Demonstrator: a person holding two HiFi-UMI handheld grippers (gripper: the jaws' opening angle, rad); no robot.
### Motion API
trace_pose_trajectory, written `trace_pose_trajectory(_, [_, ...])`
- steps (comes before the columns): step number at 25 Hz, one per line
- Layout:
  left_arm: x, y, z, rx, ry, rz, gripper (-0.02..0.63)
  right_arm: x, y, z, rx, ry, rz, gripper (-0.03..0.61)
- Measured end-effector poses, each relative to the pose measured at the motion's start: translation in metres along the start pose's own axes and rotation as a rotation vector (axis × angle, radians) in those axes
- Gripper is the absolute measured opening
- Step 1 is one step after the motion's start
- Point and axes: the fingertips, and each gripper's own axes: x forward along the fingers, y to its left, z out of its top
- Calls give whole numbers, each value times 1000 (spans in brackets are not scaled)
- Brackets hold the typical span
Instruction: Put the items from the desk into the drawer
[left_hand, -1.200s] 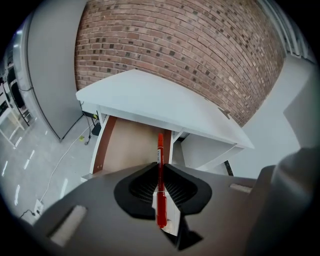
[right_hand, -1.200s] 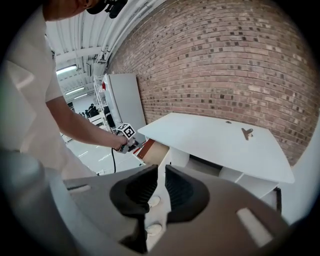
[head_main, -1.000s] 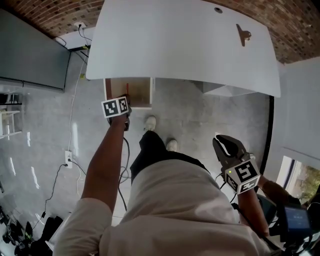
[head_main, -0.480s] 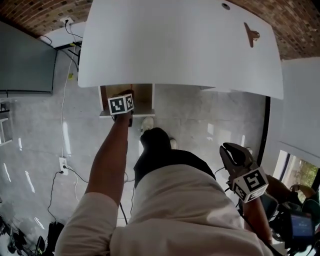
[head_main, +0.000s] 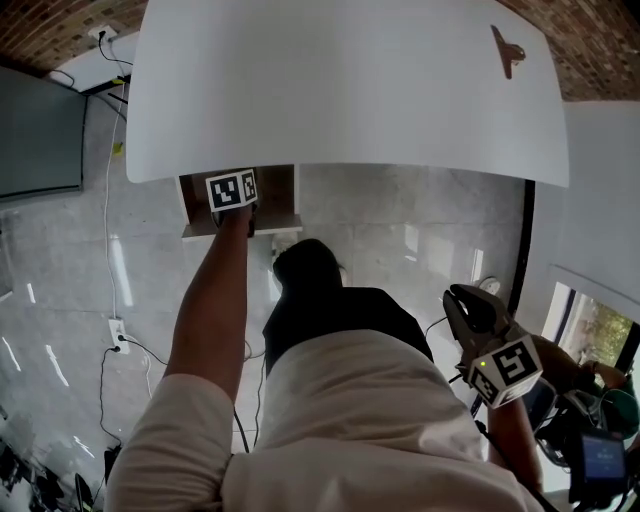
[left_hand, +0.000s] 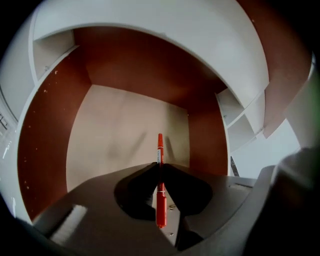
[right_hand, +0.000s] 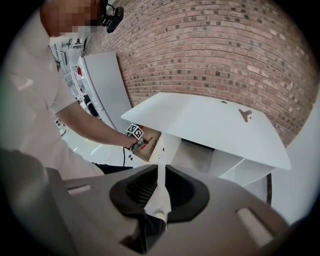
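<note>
Red pen (left_hand: 160, 200) pinched in your L tool (left_hand: 160, 166), hanging inside open drawer (left_hand: 115, 130) above its floor. Lower a bit, keep clear of walls, then open jaws. R tool (right_hand: 159, 169) closed, empty, by your side.

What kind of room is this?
Probably an office or workroom. There is a big white desk with an open drawer under it, a brick wall behind, and a shiny grey floor. The left gripper holds a red pen inside the drawer.
</note>
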Motion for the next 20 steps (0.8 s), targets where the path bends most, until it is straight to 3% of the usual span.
trace_pose_trajectory(12, [34,21,-18,-48,63,-18,52,13,0,-17,52,30,-22,34])
trace_pose_trajectory(20, [18,21,-20,-30,78,2,80,9,5,-18,51,22,-8,32])
